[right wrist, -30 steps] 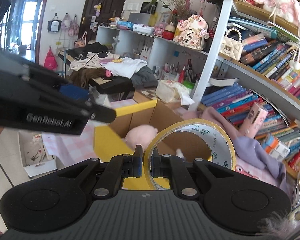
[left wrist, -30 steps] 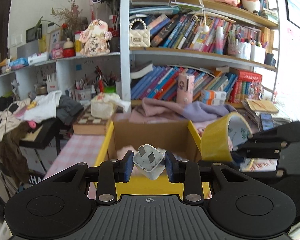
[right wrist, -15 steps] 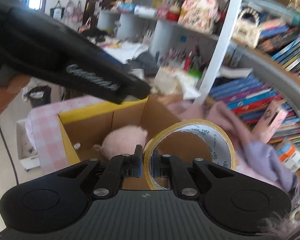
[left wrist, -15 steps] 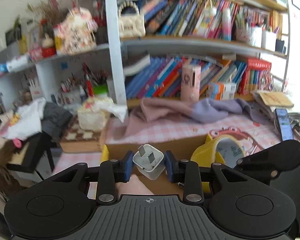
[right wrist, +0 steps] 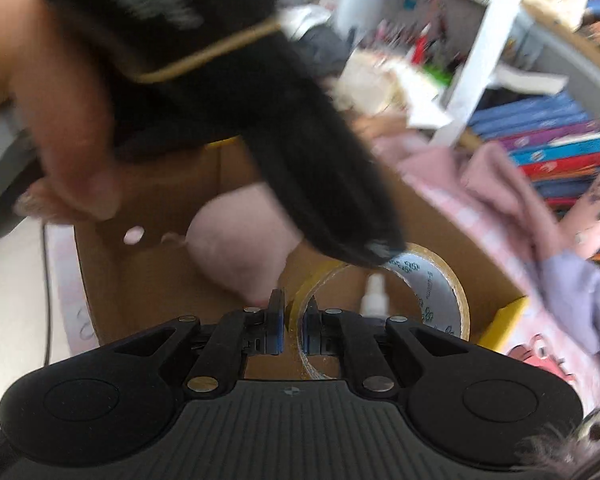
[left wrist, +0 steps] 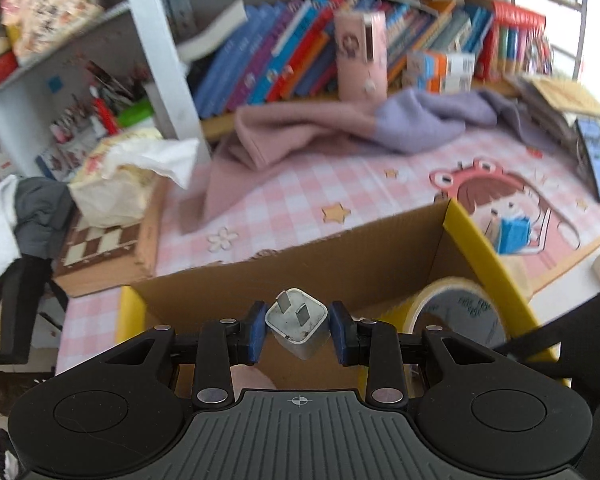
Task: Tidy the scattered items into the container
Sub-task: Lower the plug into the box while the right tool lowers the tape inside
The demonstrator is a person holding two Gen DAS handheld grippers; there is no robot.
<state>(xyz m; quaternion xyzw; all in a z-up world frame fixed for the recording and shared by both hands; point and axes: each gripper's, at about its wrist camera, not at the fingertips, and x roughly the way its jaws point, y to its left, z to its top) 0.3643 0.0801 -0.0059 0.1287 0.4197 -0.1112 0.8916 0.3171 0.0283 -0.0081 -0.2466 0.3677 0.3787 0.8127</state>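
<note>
Covering the table, pink checked cloth; bookshelves behind.

A bench under a pink checked cloth carries a cardboard box, a pink-and-lilac garment, what looks like a chessboard case and a phone

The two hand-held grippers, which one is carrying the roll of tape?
The right hand-held gripper: its jaws pinch the wall of the yellowish tape roll over the cardboard box. The left hand-held gripper clamps a white charger plug instead.

One cardboard box, one charger plug, one tape roll, one pink plush, two grippers.
</note>
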